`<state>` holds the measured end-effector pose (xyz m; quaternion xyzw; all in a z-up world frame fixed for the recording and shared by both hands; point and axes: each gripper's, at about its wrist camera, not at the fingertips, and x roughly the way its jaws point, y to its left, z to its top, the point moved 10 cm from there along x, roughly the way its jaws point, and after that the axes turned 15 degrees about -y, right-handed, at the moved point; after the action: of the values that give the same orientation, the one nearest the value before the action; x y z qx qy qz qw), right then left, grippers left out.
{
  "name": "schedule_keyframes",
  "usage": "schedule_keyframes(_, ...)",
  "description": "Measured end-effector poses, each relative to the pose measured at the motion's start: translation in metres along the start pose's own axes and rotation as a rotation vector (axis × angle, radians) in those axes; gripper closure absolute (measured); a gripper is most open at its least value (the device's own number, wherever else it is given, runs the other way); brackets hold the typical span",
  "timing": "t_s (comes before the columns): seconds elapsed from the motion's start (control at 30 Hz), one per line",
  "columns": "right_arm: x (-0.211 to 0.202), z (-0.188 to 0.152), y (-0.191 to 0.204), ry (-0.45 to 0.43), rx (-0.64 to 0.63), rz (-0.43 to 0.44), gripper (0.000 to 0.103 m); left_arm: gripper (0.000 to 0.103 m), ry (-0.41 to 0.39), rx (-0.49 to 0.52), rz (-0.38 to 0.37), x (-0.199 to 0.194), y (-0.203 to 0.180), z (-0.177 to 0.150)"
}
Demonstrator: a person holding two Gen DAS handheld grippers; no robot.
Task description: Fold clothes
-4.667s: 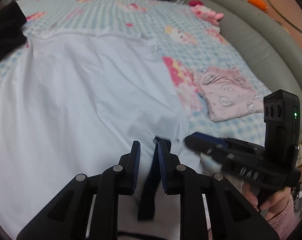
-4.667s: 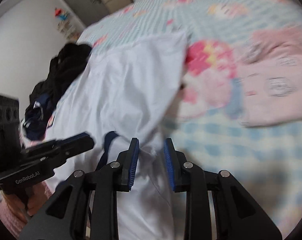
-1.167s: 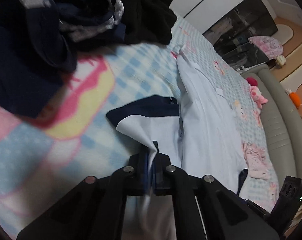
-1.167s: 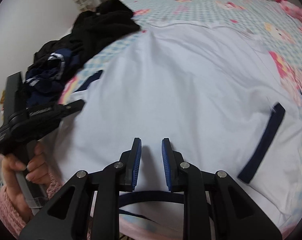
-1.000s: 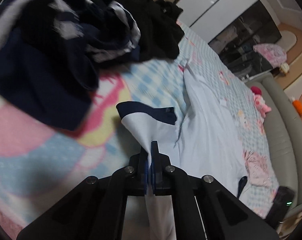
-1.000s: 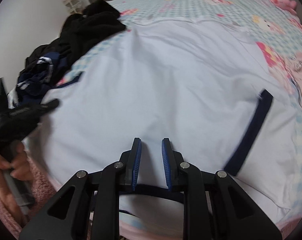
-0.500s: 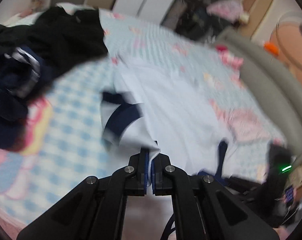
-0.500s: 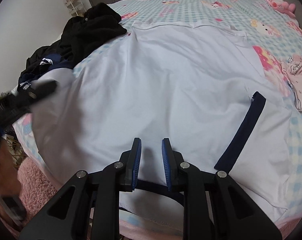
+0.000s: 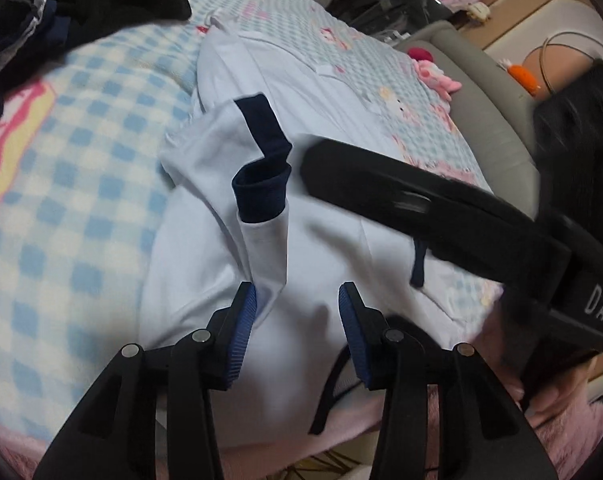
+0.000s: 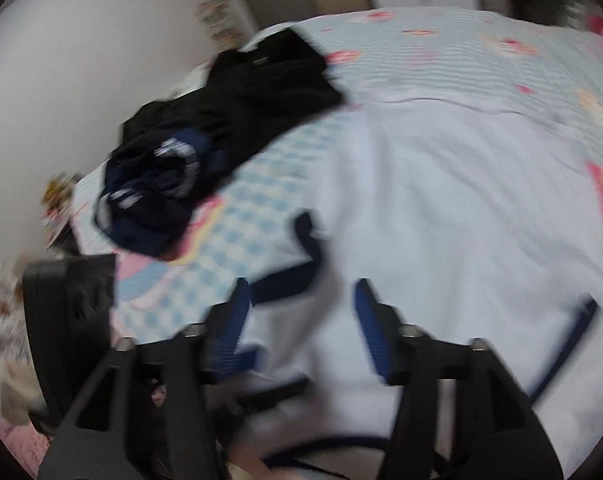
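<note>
A pale blue-white shirt (image 9: pixel 325 240) with navy cuffs lies spread on the checked bedsheet (image 9: pixel 73 184). Its left sleeve is folded inward, the navy cuff (image 9: pixel 261 192) resting on the body. My left gripper (image 9: pixel 297 308) is open just above the sleeve, which lies against the left pad. My right gripper (image 10: pixel 301 312) is open over the same shirt (image 10: pixel 441 220), near the folded navy cuff (image 10: pixel 297 276); this view is blurred. The right gripper's black body (image 9: pixel 441 208) crosses the left wrist view.
A heap of black and navy clothes (image 10: pixel 205 136) lies at the bed's far left, also in the left wrist view (image 9: pixel 61 8). A grey padded bed frame (image 9: pixel 489 96) runs along the right with a pink plush toy (image 9: pixel 433 72). A pink fuzzy surface (image 9: pixel 561 420) is at the near edge.
My left gripper carried the sleeve inward over the shirt and opened, releasing it. My right gripper opened wider and swung left toward the folded sleeve.
</note>
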<state>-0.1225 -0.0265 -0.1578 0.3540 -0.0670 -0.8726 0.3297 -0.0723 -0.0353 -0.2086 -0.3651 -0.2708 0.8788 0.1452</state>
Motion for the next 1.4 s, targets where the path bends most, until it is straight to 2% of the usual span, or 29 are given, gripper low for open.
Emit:
schedule_keyframes(0.03,0.009,-0.003,0.008,0.029,0.000,0.025,0.044,0.058,0.004,0.001,-0.004,-0.002,0.001,-0.002)
schedule_keyframes(0.1,0.027,-0.016,0.005,0.090,-0.022,-0.034,0.052,0.058,0.007,-0.002,-0.005,-0.007,0.005,-0.004)
schedule_keyframes(0.13,0.029,-0.021,-0.003,0.103,-0.037,-0.080,0.067,0.058,0.007,-0.005,-0.006,-0.010,0.007,-0.005)
schedule_keyframes(0.17,0.032,-0.026,-0.012,0.115,-0.052,-0.127,0.075,0.058,0.001,-0.008,-0.009,-0.013,0.008,-0.004)
schedule_keyframes(0.2,0.028,-0.029,-0.020,0.109,-0.048,-0.150,0.076,0.059,-0.022,-0.020,-0.001,-0.019,0.011,0.001)
schedule_keyframes(0.27,0.022,-0.038,-0.039,0.113,-0.071,-0.221,0.092,0.061,-0.084,-0.056,0.030,-0.032,0.020,0.014)
schedule_keyframes(0.3,0.019,-0.042,-0.046,0.121,-0.090,-0.248,0.096,0.062,-0.117,-0.069,0.043,-0.037,0.024,0.022)
schedule_keyframes(0.33,0.016,-0.046,-0.054,0.128,-0.108,-0.275,0.096,0.062,-0.150,-0.081,0.056,-0.042,0.028,0.031)
schedule_keyframes(0.43,-0.001,-0.033,-0.055,0.052,-0.032,-0.226,0.096,0.065,-0.189,-0.037,0.113,-0.043,0.032,0.044)
schedule_keyframes(0.5,0.005,-0.035,-0.047,0.063,-0.031,-0.192,0.088,0.068,-0.205,-0.040,0.164,-0.045,0.045,0.048)
schedule_keyframes(0.57,0.010,-0.037,-0.039,0.074,-0.030,-0.157,0.047,0.068,-0.216,-0.067,0.207,-0.050,0.060,0.048)
schedule_keyframes(0.6,0.012,-0.039,-0.035,0.080,-0.030,-0.140,0.040,0.068,-0.209,-0.082,0.207,-0.050,0.064,0.045)
schedule_keyframes(0.63,0.015,-0.040,-0.031,0.085,-0.029,-0.123,0.037,0.068,-0.201,-0.097,0.206,-0.050,0.068,0.041)
schedule_keyframes(0.67,0.017,-0.041,-0.027,0.091,-0.029,-0.106,0.039,0.068,-0.198,-0.099,0.208,-0.051,0.070,0.039)
schedule_keyframes(0.7,0.020,-0.042,-0.023,0.096,-0.028,-0.088,0.047,0.068,-0.195,-0.102,0.210,-0.052,0.071,0.036)
schedule_keyframes(0.73,0.022,-0.043,-0.019,0.101,-0.028,-0.071,0.086,0.068,-0.192,-0.104,0.212,-0.052,0.072,0.033)
schedule_keyframes(0.77,0.025,-0.045,-0.015,0.107,-0.027,-0.054,0.096,0.068,-0.190,-0.106,0.215,-0.053,0.073,0.031)
schedule_keyframes(0.83,0.030,-0.047,-0.007,0.118,-0.026,-0.019,0.098,0.068,-0.189,-0.109,0.196,-0.054,0.068,0.030)
schedule_keyframes(0.9,0.019,-0.042,-0.006,0.083,-0.104,-0.065,0.098,0.068,-0.182,-0.106,0.167,-0.056,0.064,0.030)
schedule_keyframes(1.03,-0.006,-0.029,-0.040,0.023,-0.092,-0.177,0.099,0.068,-0.133,-0.055,0.130,-0.046,0.050,0.019)
schedule_keyframes(1.1,-0.007,-0.033,-0.059,0.037,-0.060,-0.216,0.099,0.068,-0.088,-0.027,0.148,-0.037,0.047,0.010)
schedule_keyframes(1.2,-0.007,-0.049,-0.082,0.072,-0.072,-0.291,0.099,0.068,-0.070,0.002,0.150,-0.034,0.040,0.004)
schedule_keyframes(1.23,-0.010,-0.054,-0.087,0.079,-0.055,-0.291,0.099,0.068,-0.074,0.009,0.151,-0.034,0.037,0.005)
schedule_keyframes(1.33,-0.019,-0.053,-0.089,0.051,-0.002,-0.252,0.099,0.068,-0.105,0.020,0.086,-0.039,0.021,0.015)
schedule_keyframes(1.4,-0.022,-0.046,-0.087,0.029,-0.017,-0.262,0.098,0.065,-0.106,0.066,0.057,-0.041,0.005,0.016)
